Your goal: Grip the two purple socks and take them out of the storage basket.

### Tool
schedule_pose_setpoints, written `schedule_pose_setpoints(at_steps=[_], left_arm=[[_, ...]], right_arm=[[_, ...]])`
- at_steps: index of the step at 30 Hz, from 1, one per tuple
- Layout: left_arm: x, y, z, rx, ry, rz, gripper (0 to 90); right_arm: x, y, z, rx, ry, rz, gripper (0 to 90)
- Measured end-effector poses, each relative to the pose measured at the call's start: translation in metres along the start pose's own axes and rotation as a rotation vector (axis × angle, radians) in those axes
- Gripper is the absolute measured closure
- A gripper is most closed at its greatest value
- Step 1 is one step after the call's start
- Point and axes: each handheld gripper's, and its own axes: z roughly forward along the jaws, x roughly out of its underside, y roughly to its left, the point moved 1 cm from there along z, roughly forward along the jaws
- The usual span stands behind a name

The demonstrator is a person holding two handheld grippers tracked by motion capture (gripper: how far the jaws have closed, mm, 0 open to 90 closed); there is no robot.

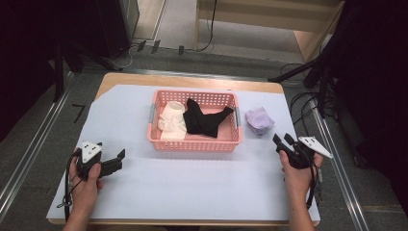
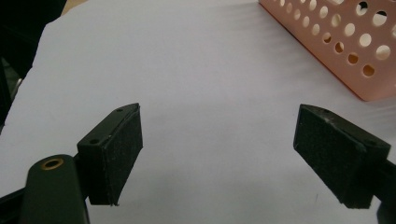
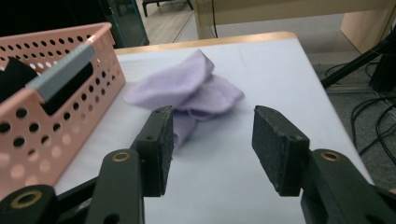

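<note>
The right gripper [image 1: 285,140] hovers just short of the crumpled lilac cloth [image 1: 259,120], which lies on the white table cover [image 1: 192,178] just beside the right end of the pink perforated basket [image 1: 194,140]; its jaws stand partly apart with nothing between them, the cloth lying beyond their tips. The left gripper [image 1: 117,161] rests low at the table's left, jaws spread wide and empty. In the basket, a cream garment [image 1: 172,122] and a black garment [image 1: 204,120] lie side by side.
</note>
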Motion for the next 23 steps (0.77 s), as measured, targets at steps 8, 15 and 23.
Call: schedule_pose_setpoints(at_steps=[8,15,23], left_arm=[[0.000,0.000,0.000,-0.001,0.000,0.000,16.3],[0.000,0.000,0.000,-0.001,0.000,-0.002,16.3],[0.000,0.000,0.001,0.002,0.003,0.001,16.3]], right_arm=[[0.028,-0.019,-0.035,-0.006,0.025,-0.015,35.5],[0.039,-0.028,-0.064,-0.030,0.056,-0.057,19.6],[0.044,-0.028,-0.070,-0.030,0.074,-0.075,16.2]])
